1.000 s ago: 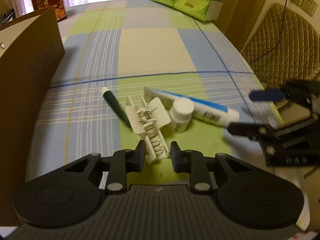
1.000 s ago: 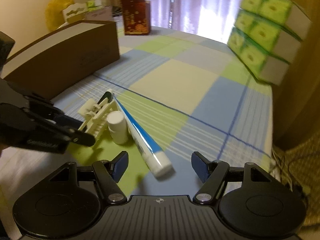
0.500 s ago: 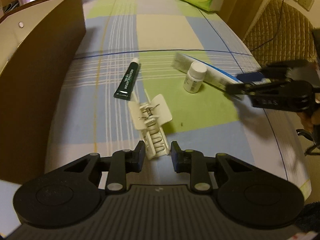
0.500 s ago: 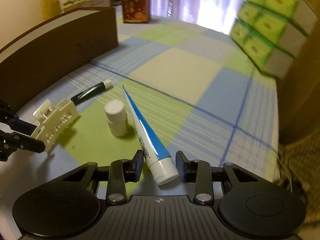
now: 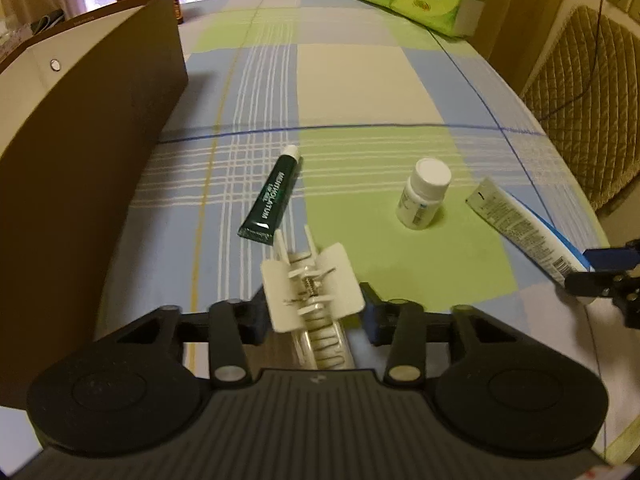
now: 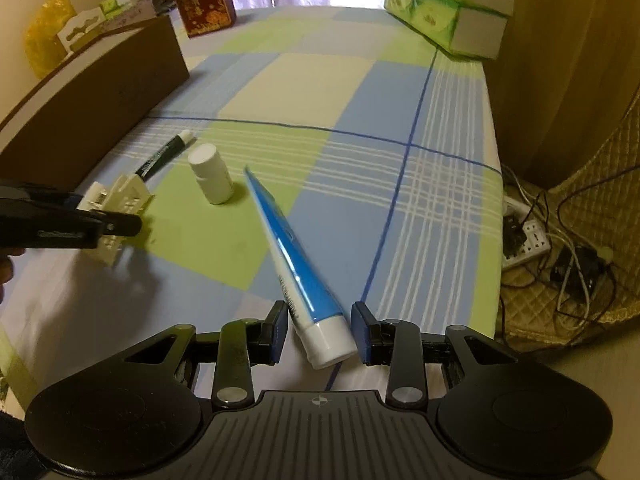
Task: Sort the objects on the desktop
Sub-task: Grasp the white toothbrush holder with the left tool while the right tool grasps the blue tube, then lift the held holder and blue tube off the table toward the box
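Left wrist — hair clip [image 5: 311, 280] between gripper [image 5: 312, 316] fingers

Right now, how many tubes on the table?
2. The dark green tube lies flat near the brown box. The blue-and-white tube sits cap-end between the right gripper fingers. None seem hidden.

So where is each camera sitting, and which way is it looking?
Left wrist: on the left gripper, facing down the checked table; its fingers grip the white hair clip, and the right gripper shows at the right edge.
Right wrist: on the right gripper, facing the same way; its fingers hold the blue toothpaste tube.
Both show the white bottle, green tube and brown box.
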Tool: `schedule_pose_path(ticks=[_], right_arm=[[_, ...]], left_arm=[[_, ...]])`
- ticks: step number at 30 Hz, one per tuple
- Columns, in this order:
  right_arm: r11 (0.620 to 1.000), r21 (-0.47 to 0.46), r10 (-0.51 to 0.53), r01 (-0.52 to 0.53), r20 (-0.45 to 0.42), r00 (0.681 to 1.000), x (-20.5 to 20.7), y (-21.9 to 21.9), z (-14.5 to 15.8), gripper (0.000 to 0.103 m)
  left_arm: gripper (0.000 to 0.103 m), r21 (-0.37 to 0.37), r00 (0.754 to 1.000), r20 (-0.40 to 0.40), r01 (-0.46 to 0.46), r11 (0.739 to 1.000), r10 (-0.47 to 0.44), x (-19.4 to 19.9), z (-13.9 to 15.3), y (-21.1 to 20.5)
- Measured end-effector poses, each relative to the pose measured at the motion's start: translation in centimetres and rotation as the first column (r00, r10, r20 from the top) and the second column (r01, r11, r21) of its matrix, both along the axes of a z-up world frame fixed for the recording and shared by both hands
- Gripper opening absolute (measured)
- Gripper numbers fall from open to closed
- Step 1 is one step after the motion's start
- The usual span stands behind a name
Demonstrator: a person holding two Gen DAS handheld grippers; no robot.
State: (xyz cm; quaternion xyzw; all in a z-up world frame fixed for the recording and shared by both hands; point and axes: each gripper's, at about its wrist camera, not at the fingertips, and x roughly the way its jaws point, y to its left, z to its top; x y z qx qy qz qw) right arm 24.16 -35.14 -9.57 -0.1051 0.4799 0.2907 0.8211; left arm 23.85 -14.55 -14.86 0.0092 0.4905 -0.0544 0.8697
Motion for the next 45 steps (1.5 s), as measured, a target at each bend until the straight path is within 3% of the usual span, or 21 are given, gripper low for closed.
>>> schedule_pose_path(ticks=[4,9,19,24,31,39,45], right_arm=[[1.0,0.016,0.018,-0.018,0.012,1.0,-0.3,0.3,-0.1,0.034],[0.997,-0.009,0.073,-0.073,0.052,0.996,-0.2,1.6,-0.3,0.045],[0.985,-0.075,0.158,-0.154,0.049,0.986,0.9,4.6,-1.9,0.045],[0.984,-0.098,0.149,-0.146,0.033,0.988,0.1,5.1,-1.8,0.032],[0.99,-0.098,0.097,-0.098,-0.019,0.995,-2.2,4.3,-1.4,0.031],[1.0,-0.017,-0.009,0.007,-0.145,0.989,-4.4,3.0,-0.1,0.03],[0.999,0.05,0.005,0.001,-0.116,0.993,-6.1,5.0,2.9,0.029]], left_arm=[[0.036,0.017,1.0,0.008,0.022,1.0,-0.022,-0.9,0.0,0.1],[0.036,0.022,0.999,-0.009,0.032,0.999,-0.032,-2.8,0.3,0.8],[0.036,-0.01,0.999,-0.035,0.01,1.0,-0.01,-6.4,0.6,2.3],[0.036,-0.014,0.999,-0.036,0.01,1.0,-0.01,-7.1,0.7,2.8],[0.036,-0.032,0.998,-0.025,0.063,0.997,-0.064,-7.7,1.2,2.6],[0.036,-0.064,0.987,0.03,0.157,0.985,-0.156,-8.3,3.8,2.7],[0.036,-0.082,0.979,0.095,0.186,0.979,-0.178,-8.8,7.0,4.7]])
